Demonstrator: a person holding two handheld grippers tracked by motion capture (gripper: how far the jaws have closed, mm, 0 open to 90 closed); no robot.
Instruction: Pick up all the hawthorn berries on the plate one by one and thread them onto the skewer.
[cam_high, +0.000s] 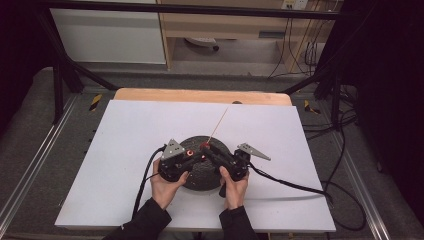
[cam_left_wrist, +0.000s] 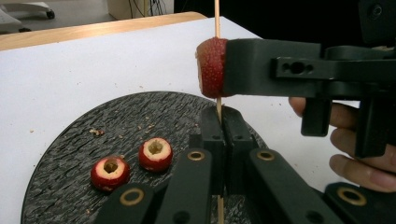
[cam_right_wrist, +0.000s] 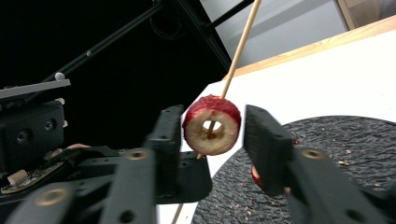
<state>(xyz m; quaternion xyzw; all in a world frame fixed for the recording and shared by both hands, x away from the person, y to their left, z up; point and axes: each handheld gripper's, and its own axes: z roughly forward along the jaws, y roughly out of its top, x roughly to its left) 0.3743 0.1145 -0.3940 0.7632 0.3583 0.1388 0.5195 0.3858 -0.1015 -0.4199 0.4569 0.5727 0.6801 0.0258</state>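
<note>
Cored red fruit threaded on thin wooden skewer; left gripper jaws clamp skewer, right gripper jaws parted around fruit.

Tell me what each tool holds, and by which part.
Left tool: shut on the skewer, below the cored red fruit. Right tool: open around that fruit, holding nothing.

On the white counter lies a dark round plate. Above it, both hands bring the left claw and right claw together at a thin skewer with a red fruit.
</note>
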